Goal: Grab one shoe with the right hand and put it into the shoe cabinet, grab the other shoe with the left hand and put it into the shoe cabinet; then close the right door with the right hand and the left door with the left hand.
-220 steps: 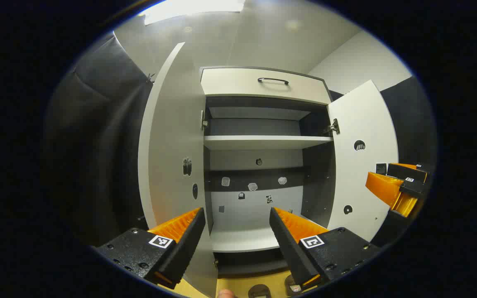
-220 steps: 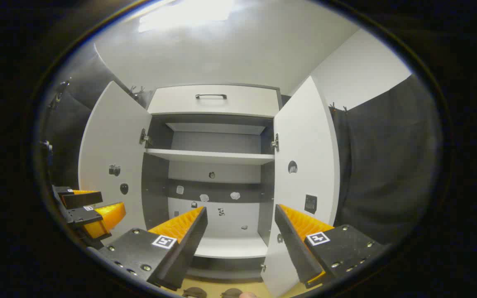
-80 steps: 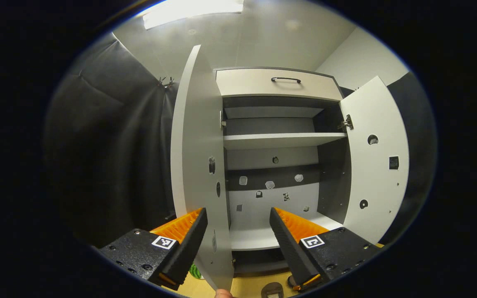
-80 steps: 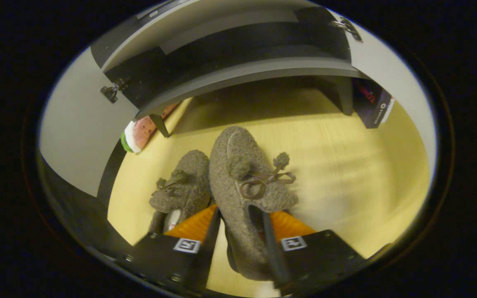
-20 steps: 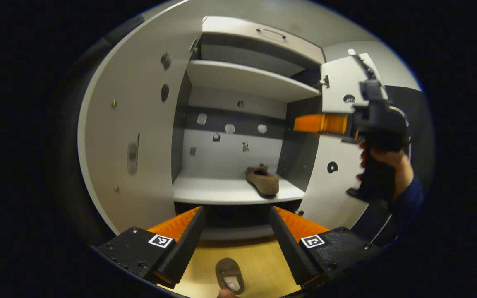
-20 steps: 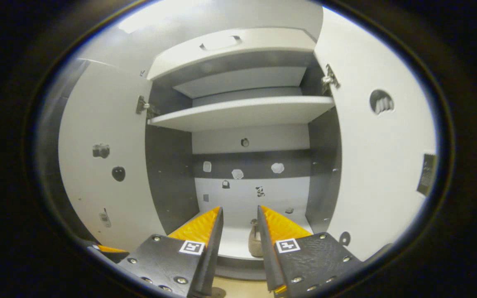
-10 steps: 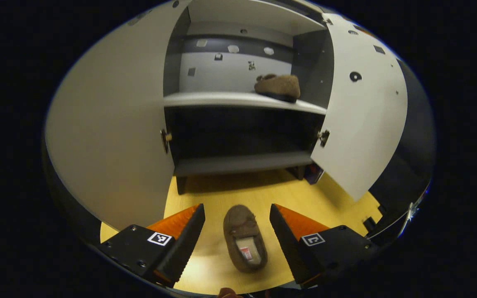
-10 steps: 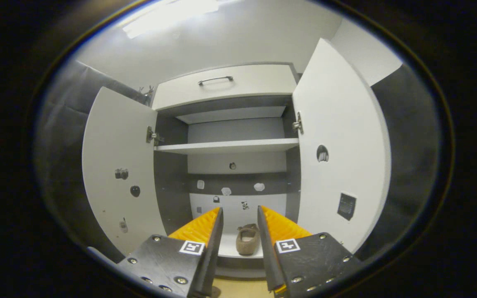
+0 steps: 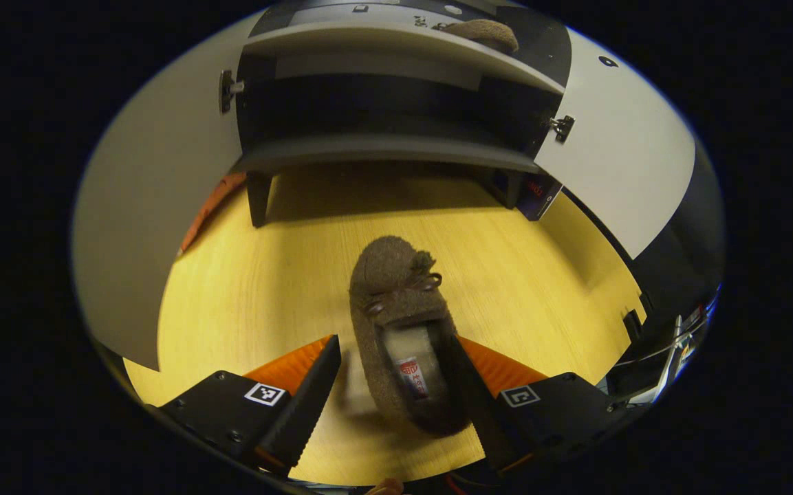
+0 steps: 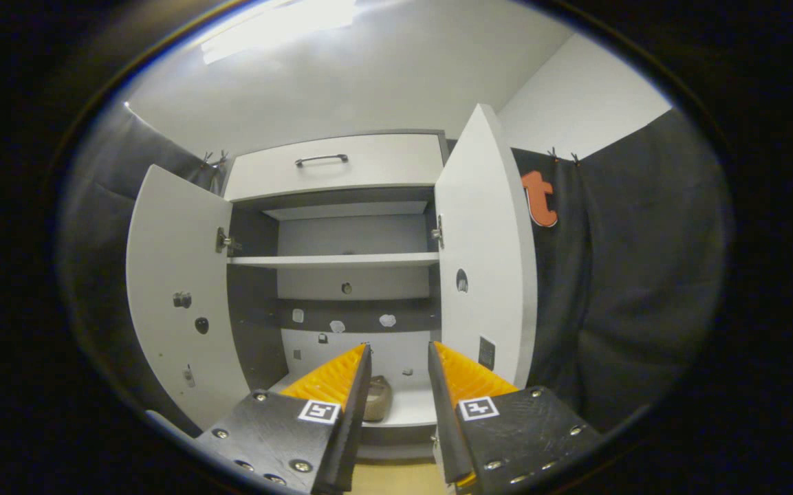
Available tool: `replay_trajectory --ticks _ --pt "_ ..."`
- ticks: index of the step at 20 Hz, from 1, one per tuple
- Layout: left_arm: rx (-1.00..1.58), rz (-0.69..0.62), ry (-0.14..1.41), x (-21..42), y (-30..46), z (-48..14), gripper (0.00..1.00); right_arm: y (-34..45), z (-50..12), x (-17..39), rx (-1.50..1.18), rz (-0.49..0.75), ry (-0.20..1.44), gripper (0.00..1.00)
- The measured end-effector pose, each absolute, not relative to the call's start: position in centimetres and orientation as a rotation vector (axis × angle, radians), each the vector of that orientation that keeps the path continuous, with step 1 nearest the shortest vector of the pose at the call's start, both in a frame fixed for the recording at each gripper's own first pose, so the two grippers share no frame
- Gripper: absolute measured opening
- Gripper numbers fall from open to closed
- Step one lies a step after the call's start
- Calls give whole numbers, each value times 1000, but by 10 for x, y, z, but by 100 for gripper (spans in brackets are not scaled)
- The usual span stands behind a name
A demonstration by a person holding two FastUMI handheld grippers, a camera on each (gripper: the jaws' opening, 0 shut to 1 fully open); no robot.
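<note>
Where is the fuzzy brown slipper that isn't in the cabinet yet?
In the left gripper view, the fuzzy brown slipper lies on the yellow wooden floor in front of the open shoe cabinet, between the left gripper's open fingers.

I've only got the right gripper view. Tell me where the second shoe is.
Observer: The second shoe lies on the yellow floor in front of the cabinet, toe toward it.
Operator: Report the left gripper.
Observer: The left gripper is open and straddles the shoe's heel end. One finger is at the shoe's side, the other is apart from it.
Operator: Check under the cabinet.
Observer: A dark box stands by the cabinet leg on the right of the left gripper view.
</note>
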State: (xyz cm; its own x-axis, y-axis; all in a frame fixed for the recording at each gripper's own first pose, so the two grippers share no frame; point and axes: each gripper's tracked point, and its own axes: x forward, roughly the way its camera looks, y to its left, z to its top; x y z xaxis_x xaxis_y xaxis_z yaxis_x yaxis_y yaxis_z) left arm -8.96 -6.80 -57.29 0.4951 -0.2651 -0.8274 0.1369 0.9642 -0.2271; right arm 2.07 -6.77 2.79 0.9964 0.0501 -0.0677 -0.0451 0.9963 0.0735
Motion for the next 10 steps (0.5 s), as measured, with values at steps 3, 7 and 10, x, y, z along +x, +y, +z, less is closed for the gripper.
replay_trajectory --ticks 3,7,10 --pt "-161 -217 1046 -83 -58 -589 98 -78 25 18 49 18 75 48" --pt "-210 -165 1074 -63 -50 -614 95 -94 14 14 27 -22 118 48" --pt "-304 -140 1085 -60 -52 -617 52 -96 15 12 20 -30 113 48"
